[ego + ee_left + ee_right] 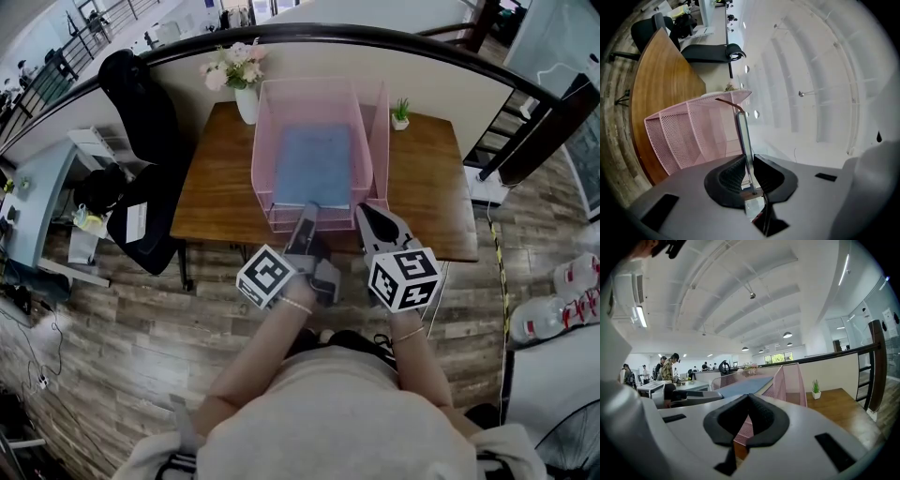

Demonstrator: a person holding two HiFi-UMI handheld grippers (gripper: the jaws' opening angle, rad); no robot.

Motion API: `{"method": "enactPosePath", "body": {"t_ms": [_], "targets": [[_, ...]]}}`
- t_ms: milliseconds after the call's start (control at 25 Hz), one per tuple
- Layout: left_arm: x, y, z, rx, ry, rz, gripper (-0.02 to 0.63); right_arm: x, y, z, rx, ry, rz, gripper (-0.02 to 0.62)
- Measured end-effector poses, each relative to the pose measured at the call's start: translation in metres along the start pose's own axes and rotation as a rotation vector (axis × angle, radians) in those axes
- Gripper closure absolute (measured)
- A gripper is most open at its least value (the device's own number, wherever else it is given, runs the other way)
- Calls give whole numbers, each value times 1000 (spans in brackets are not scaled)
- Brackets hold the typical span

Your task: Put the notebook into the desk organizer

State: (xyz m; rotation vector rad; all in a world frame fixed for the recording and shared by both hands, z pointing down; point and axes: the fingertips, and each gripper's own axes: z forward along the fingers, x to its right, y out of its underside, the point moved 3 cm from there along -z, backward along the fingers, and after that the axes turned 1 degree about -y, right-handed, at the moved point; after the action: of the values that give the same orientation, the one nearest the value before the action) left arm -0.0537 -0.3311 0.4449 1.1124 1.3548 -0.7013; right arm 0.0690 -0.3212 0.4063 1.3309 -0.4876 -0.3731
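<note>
A blue notebook (314,164) lies flat over the top tray of the pink mesh desk organizer (373,131) on the wooden desk (214,192). My left gripper (307,210) is shut on the notebook's near edge. In the left gripper view the notebook (742,129) runs edge-on between the pads (732,171), with the organizer (679,136) to its left. My right gripper (367,216) hovers just right of it, at the organizer's near right corner, shut with nothing held. In the right gripper view the touching jaws (749,399) stand before the notebook (740,385) and the organizer's upright divider (791,379).
A white vase of flowers (244,86) stands at the desk's back left and a small potted plant (400,114) at the back right. A black office chair (141,131) sits left of the desk. A low partition wall runs behind. Several people (665,369) stand far off.
</note>
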Motion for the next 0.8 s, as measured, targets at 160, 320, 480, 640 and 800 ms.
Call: {"method": "enactPosePath", "body": {"t_ms": [160,320,480,640,800], "targets": [[-2,0,7,-10,-2,0,551,3,-3,5,3,0,-9,586],[-3,-3,13,-15,-2,3,551,2,-6,12,3,-11,-21,586],[-4,-4,19,-24,-3,-10,551,2,-7,17,-2,-18,-28,586],[-5,-6,25,-29,-6,-20,551,3,-7,20,-6,-19,-29,586],[-6,-8,29,-36,-7,-20,551,3,-8,22,-7,-18,-30,586]]}}
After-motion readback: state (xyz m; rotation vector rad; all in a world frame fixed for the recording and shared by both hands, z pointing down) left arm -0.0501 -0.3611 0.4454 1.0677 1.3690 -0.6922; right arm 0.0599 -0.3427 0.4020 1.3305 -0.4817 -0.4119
